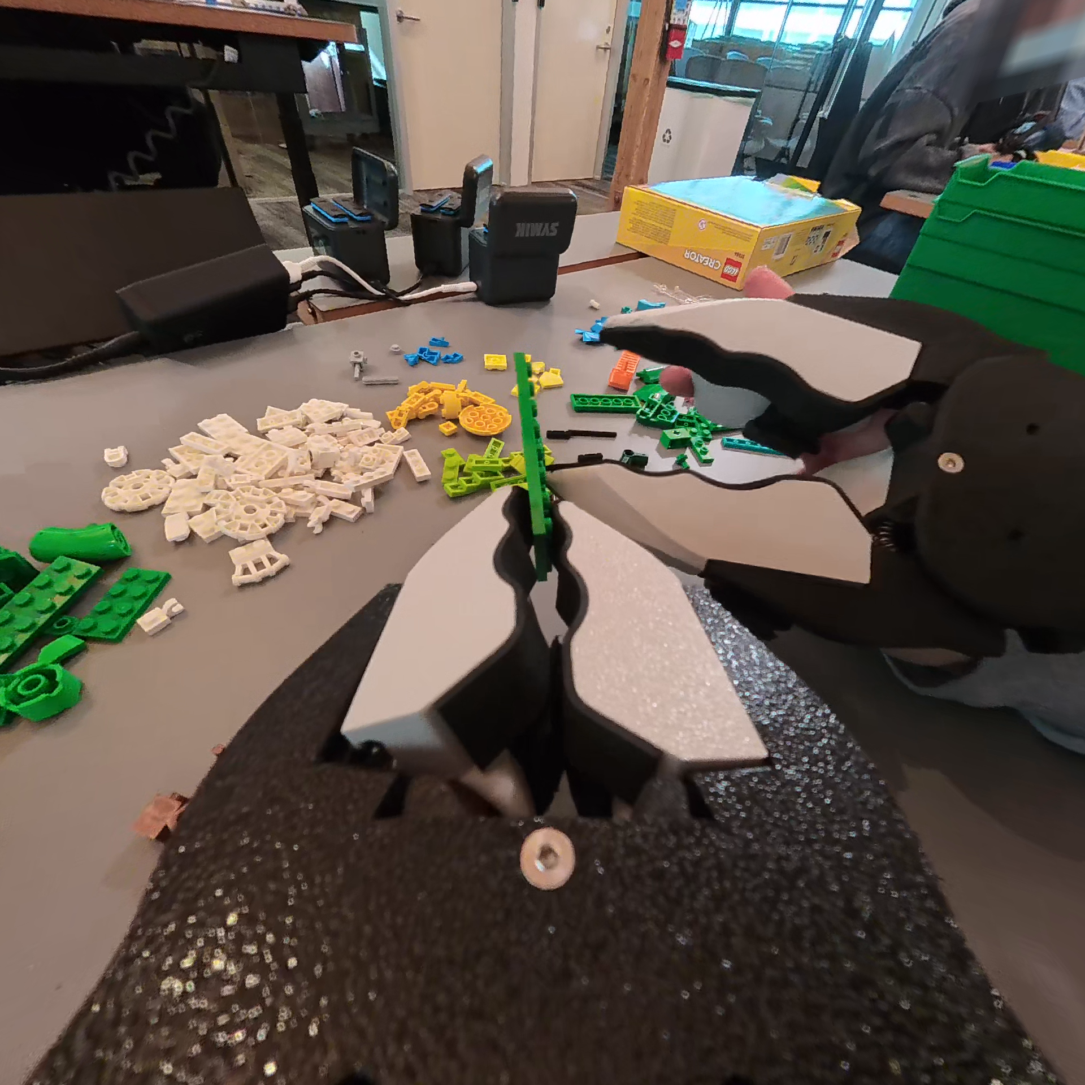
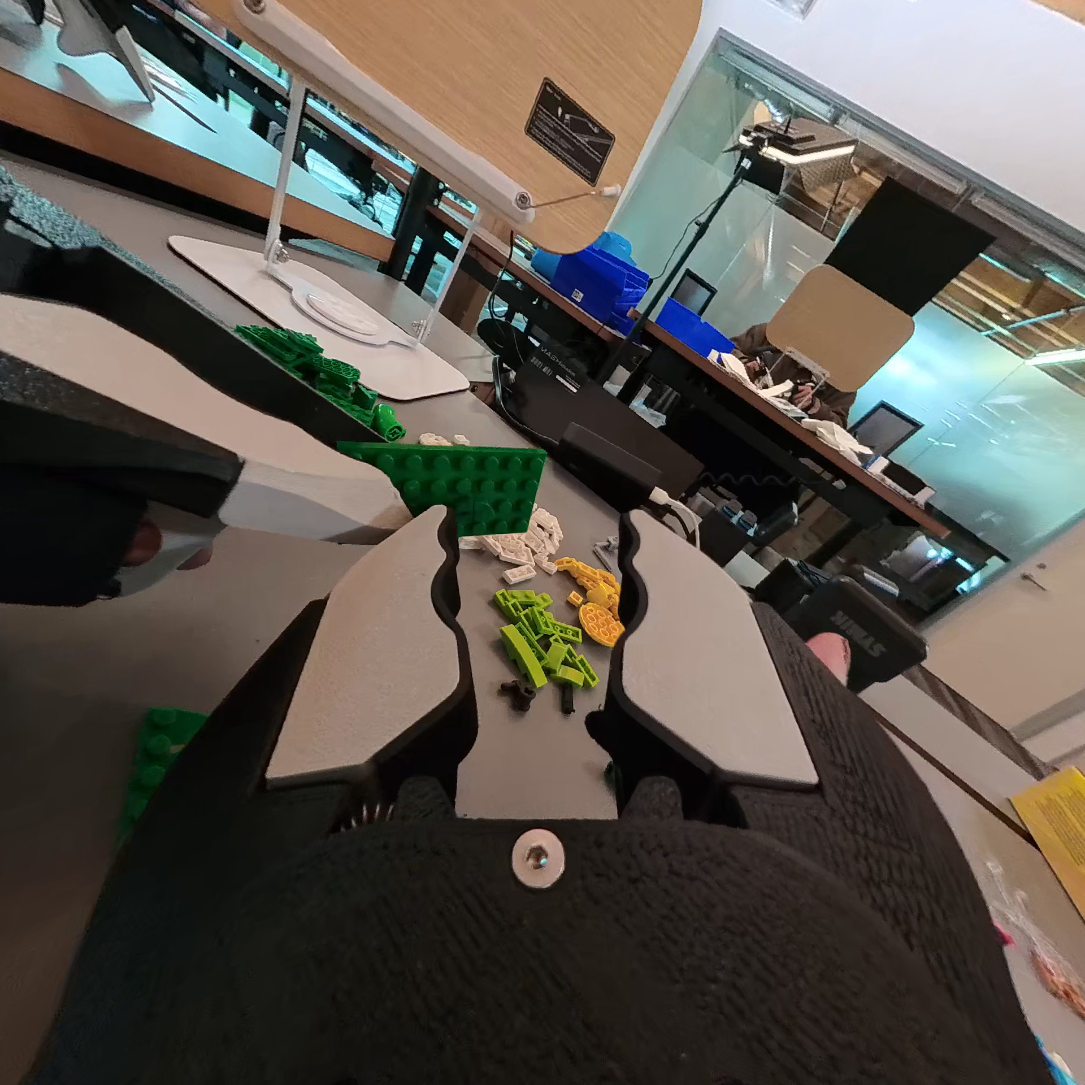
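green studded plastic forms the plate (image 1: pixel 533 464) that the left gripper (image 1: pixel 537 528) clamps at one end, both black wavy pads pressing its two faces, so that the plate stands on edge above the grey table (image 1: pixel 293 675) and projects forward beyond the fingertips; holding it this way keeps the studded face exposed and turned toward the right gripper (image 1: pixel 572 399). the right gripper has its fingers well apart with nothing between them, its lower fingertip (image 1: pixel 563 469) just beside or touching the studded face; contact cannot be confirmed. loose bricks lie sorted by colour on the table, probably to make selection easy: a white pile (image 1: pixel 258 469), a yellow group (image 1: pixel 452 408), a lime group (image 1: pixel 481 467), blue pieces (image 1: pixel 431 354) and further green pieces (image 1: pixel 669 414). the left wrist view shows the plate edge-on only, but it shows both clamping pads and the far edge of the table with a yellow box (image 1: pixel 734 226) and a green crate (image 1: pixel 1010 235). the right wrist view shows what that view hides: the plate's broad face (image 2: pixel 469 487) with its rows of studs and one slanted edge, the left gripper's finger (image 2: pixel 305 487) arriving from the left, the open gap (image 2: pixel 537 534) framing the lime pieces (image 2: pixel 546 640) and small black parts (image 2: pixel 519 693), and a white stand (image 2: pixel 329 305) farther back.
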Tool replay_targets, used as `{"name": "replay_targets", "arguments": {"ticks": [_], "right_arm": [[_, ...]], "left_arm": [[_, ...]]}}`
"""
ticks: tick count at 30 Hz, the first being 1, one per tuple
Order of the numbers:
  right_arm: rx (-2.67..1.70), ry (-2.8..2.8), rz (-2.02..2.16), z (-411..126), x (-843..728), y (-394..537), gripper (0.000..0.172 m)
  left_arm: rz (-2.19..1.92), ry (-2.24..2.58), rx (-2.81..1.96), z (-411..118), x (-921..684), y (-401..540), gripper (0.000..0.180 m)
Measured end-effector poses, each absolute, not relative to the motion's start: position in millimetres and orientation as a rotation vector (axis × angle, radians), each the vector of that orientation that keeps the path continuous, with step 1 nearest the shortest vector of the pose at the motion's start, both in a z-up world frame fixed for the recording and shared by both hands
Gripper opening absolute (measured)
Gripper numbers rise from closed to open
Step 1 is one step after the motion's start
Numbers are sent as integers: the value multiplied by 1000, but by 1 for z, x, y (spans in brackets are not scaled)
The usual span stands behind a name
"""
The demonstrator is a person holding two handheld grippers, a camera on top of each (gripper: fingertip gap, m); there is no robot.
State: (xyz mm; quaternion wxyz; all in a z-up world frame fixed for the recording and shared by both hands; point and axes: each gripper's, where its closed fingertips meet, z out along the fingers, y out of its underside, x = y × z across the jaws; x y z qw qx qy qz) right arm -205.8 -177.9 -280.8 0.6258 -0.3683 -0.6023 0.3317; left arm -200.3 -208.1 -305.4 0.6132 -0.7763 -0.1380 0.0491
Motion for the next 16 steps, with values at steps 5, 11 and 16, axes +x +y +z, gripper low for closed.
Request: {"name": "replay_targets", "arguments": {"ticks": [5,11,16], "right_arm": [[-893,-1360,750,-281,-207,-174,58],[-971,-1331,773,-280,-207,-168,68],[-1005,-1297,758,-278,-207,-164,70]], "left_arm": [[93,-335,-1787,-305,-202,-208,3],[86,-342,-1785,-305,-202,-208,3],[86,-342,-1784,-305,-202,-208,3]]}}
